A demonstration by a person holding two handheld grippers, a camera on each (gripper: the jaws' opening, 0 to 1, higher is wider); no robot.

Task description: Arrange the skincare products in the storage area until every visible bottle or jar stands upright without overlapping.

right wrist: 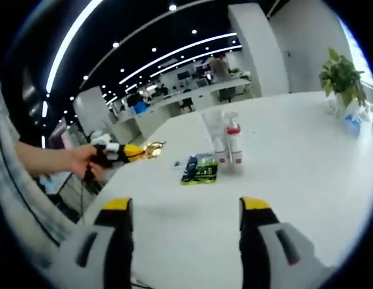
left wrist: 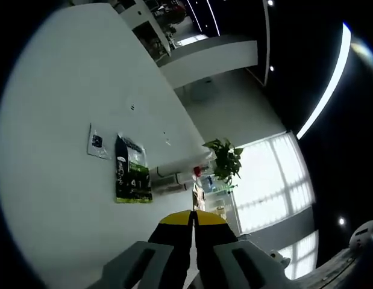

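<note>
left gripper (left wrist: 193, 218) pinched together, holding nothing | right gripper (right wrist: 185, 208) spread wide, nothing in it | bottles (right wrist: 226, 143) upright mid-table (right wrist: 307, 162), touching, just behind the green pouch (right wrist: 201, 168) | we reckon come in slow, grab one low, nudge them apart

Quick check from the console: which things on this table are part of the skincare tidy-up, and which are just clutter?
Job items: white tubes with red bands, standing upright; green-and-black packet, lying flat; small clear sachet, flat on the table.

Just about: potted plant; bottles beside it; desks behind.
</note>
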